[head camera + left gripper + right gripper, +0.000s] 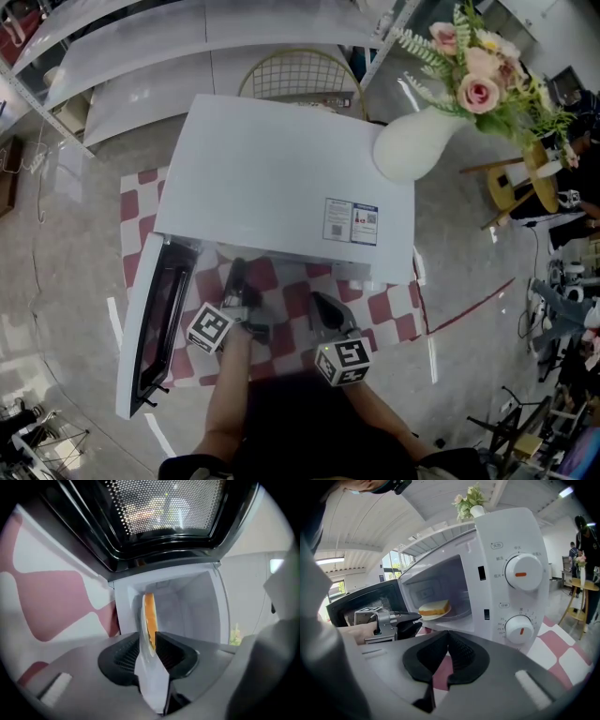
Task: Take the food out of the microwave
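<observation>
The white microwave (281, 178) stands on a red-checked cloth (384, 305), and its door (155, 319) hangs open to the left. Inside, a slice of yellow bread (434, 607) lies on a white plate (438, 616). My left gripper (149, 644) reaches into the opening, rolled on its side. The plate (143, 620) and the bread (150, 616) show edge-on between its pads, which close on the rim. From the right gripper view the left gripper (415, 618) sits at the plate's near edge. My right gripper (448, 641) hangs shut and empty in front of the microwave, below the opening.
A white vase of pink flowers (412, 141) stands on the microwave's right rear corner. Two dials (523, 573) are on the front panel, right of the opening. The open door (164, 522) is close beside my left gripper. A wooden stool (525, 178) and a person (583, 541) are off to the right.
</observation>
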{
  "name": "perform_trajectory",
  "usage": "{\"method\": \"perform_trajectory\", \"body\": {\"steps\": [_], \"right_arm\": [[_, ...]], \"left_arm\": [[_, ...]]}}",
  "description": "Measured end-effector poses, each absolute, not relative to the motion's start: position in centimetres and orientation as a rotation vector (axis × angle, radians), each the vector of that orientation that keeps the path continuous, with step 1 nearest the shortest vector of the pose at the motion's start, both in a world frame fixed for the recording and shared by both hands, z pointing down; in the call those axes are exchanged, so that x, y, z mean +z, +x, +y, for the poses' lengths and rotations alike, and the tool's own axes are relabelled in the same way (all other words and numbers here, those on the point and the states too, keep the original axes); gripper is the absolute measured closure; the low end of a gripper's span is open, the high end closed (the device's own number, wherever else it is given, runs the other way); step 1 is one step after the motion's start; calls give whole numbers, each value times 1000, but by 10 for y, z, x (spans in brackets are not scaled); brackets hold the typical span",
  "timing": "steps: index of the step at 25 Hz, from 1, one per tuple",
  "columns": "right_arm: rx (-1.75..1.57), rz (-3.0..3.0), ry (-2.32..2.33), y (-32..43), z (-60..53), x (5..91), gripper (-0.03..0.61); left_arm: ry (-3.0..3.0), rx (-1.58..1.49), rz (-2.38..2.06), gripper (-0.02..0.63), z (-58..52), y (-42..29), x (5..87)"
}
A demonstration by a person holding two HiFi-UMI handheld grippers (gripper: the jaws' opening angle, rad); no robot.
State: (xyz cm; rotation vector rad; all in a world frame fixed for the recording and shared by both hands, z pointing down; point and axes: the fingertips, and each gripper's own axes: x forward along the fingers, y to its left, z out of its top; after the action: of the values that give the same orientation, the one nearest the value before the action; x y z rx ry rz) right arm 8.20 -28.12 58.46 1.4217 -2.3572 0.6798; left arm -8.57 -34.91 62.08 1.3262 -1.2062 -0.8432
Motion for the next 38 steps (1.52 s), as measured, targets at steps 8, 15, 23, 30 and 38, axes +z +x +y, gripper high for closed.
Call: {"method": "perform_trajectory", "body": {"steps": [8, 15, 23, 30, 38], "right_arm": [[688, -2347, 1411, 85, -285, 590, 577], [693, -2342, 1404, 87, -289, 594, 577], [693, -2358, 1375, 83, -291, 598, 577], [694, -2373, 1369, 80, -293, 597, 577], [689, -2363, 1399, 88, -296, 596, 577]], "left_arm": [[1252, -932, -1172, 502, -359, -86, 624], [1223, -971, -1149, 511, -367, -87, 626], [1248, -981, -1181, 581, -370, -93, 620], [1217, -999, -1152, 586, -369, -93, 623], [1189, -1006, -1130, 591, -369, -90, 624]]}}
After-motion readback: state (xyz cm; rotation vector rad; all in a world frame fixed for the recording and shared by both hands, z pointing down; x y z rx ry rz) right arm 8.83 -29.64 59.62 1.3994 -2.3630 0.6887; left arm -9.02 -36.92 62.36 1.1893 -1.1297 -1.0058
